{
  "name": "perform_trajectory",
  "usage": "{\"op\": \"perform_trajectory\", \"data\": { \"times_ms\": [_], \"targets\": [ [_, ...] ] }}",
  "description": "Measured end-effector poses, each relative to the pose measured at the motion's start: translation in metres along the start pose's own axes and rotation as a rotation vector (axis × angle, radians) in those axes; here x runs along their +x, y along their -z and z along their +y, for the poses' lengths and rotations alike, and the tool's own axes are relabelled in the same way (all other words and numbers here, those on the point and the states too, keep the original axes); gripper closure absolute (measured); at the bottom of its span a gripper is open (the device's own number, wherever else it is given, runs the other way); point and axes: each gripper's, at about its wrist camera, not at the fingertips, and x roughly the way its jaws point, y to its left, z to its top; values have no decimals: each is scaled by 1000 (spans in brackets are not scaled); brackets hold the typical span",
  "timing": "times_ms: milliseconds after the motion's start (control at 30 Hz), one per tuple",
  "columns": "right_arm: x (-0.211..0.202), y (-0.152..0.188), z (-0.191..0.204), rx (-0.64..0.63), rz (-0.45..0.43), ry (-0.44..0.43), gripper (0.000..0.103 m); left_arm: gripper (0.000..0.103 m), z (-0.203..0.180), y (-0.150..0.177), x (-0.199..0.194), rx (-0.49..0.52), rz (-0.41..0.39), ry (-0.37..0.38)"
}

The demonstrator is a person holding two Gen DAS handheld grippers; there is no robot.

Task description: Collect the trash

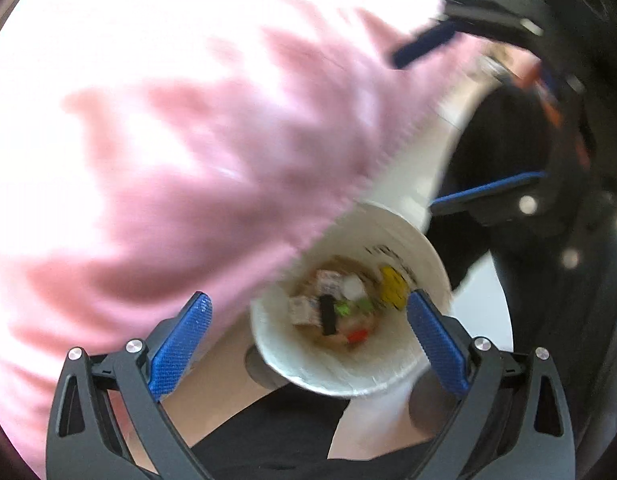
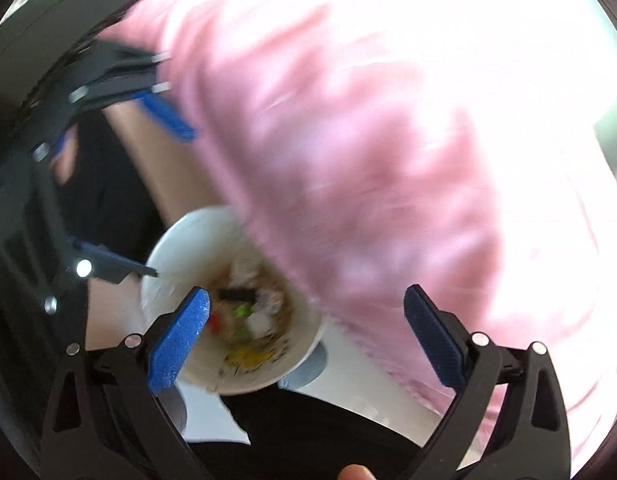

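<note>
White paper bin (image 1: pixel 348 372), already holding mixed scraps (image 1: pixel 340 308), stands low between both grippers beside a pink fluffy cloth (image 1: pixel 196 168). Left gripper (image 1: pixel 308 340) and right gripper (image 2: pixel 308 336) gape wide, holding nothing. Best to steady the blurred view, then pick the next scrap before reaching.

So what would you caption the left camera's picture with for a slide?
Open left gripper above a white bin of small colourful scraps, beside a fluffy pink rug, blurred by motion.
</note>
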Motion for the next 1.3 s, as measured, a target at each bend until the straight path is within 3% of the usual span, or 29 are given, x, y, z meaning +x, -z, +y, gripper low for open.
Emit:
{"op": "perform_trajectory", "data": {
  "times_ms": [167, 400, 533, 700, 867, 1067, 1300],
  "targets": [
    [-31, -4, -15, 188, -34, 148, 7, 4, 13, -8, -39, -190, -85, -122],
    [-96, -10, -25, 395, -74, 222, 7, 4, 5, -21, -120, -352, -226, -194],
    [-138, -5, -28, 483, -123, 286, 7, 4, 3, -21, -157, -465, -262, -205],
    [-191, 2, -25, 577, -199, 322, 7, 4, -12, -14, -200, -547, -312, -297],
    [-228, 17, -9, 668, -280, 356, 7, 4, -23, 0, -219, -633, -331, -366],
    [-244, 38, 9, 761, -317, 359, 7, 4, -42, 20, -224, -709, -323, -396],
    [-255, 58, 22, 827, -344, 346, 7, 4, -71, 32, -227, -686, -332, -422]
  ]
}}
